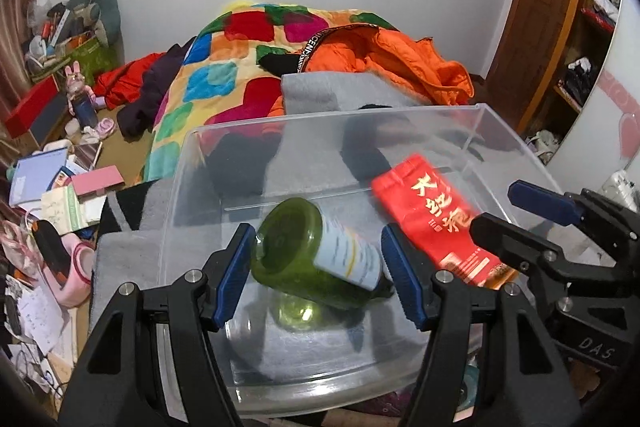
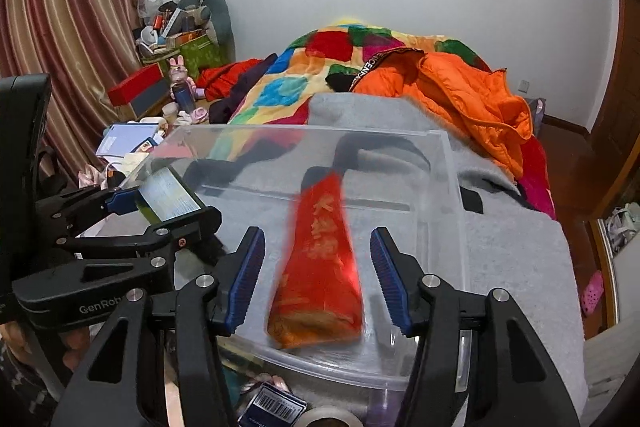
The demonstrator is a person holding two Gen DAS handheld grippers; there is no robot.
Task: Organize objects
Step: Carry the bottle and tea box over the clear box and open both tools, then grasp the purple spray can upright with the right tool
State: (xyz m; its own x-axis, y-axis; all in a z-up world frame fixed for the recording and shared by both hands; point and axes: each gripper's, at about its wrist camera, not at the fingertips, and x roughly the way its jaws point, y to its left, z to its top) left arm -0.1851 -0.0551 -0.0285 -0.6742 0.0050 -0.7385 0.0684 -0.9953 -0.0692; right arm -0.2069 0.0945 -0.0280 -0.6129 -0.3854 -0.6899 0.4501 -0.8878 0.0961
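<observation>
A clear plastic bin [image 1: 192,163] [image 2: 448,187] rests on a grey blanket on the bed. A green bottle with a white label [image 1: 312,251] lies tilted over the bin between the fingers of my left gripper [image 1: 318,267], which is open with gaps on both sides. A red pouch with gold characters [image 1: 436,219] [image 2: 320,267] is blurred above the bin floor, between the spread fingers of my right gripper [image 2: 316,279], which does not touch it. In the right wrist view the left gripper [image 2: 160,203] shows at the left with the bottle's label [image 2: 168,195].
The bed carries a patchwork quilt [image 1: 224,75] and an orange jacket [image 2: 472,99]. Books, papers and boxes [image 1: 52,187] clutter the floor at the left. A wardrobe [image 1: 560,27] stands at the right. A barcoded box [image 2: 276,407] and a tape roll [image 2: 328,419] lie below the bin.
</observation>
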